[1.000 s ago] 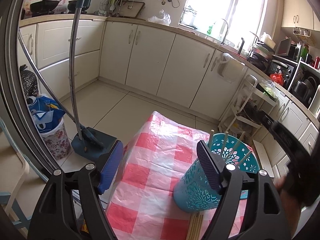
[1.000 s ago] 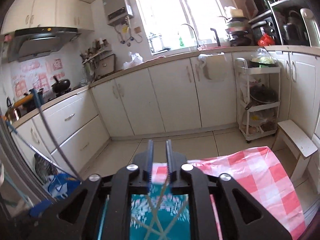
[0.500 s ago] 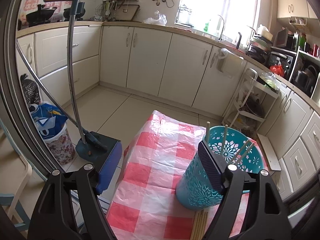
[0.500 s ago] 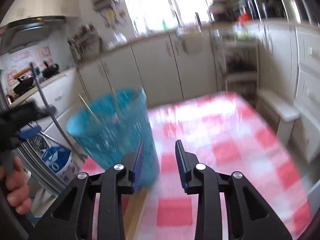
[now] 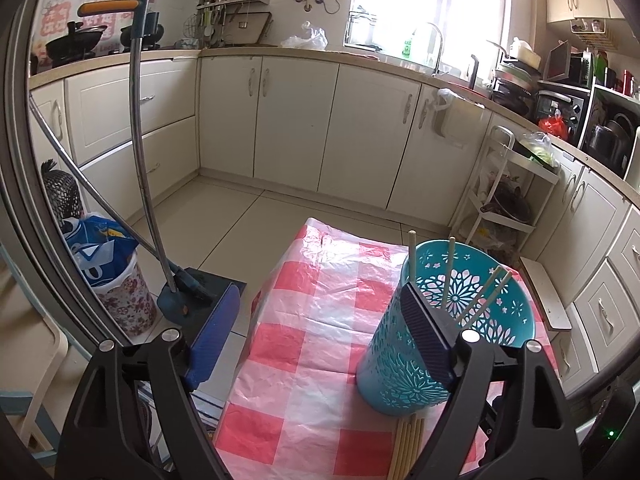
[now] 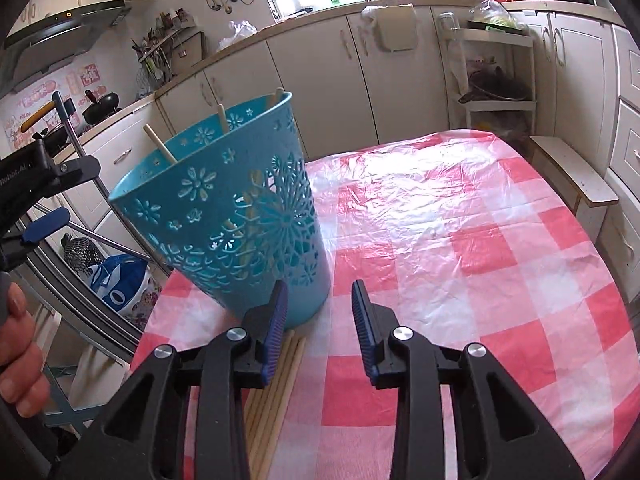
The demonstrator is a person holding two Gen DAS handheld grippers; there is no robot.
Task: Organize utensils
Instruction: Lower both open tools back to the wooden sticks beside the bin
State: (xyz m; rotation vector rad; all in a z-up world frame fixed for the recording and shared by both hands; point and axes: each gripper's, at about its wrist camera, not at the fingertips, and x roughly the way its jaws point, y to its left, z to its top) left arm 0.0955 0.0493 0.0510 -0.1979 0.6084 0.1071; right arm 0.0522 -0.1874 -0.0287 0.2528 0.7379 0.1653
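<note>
Bright daylight pours in through the window [image 5: 432, 4], which is blown out to white. Glare sheens on the plastic cloth [image 6: 404, 184]. Both views are sharp, with soft shadows, strong fisheye bending of the cabinets [image 5: 296, 120] and dark rounded corners.

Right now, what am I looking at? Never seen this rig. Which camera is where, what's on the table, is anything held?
There is no robot arm. A person holds a two-finger gripper in each hand, and each gripper carries a fisheye camera looking forward along its fingers.

In the left wrist view, the left gripper has its jaws opening wide, with nothing between them.

In the right wrist view, the right gripper has its jaws opening, also with nothing in them. The person's hand shows at the left edge.

On the checked tablecloth stands a teal holder with a few chopsticks upright inside. More loose chopsticks lie flat on the cloth just in front of it, below the right gripper.
</note>
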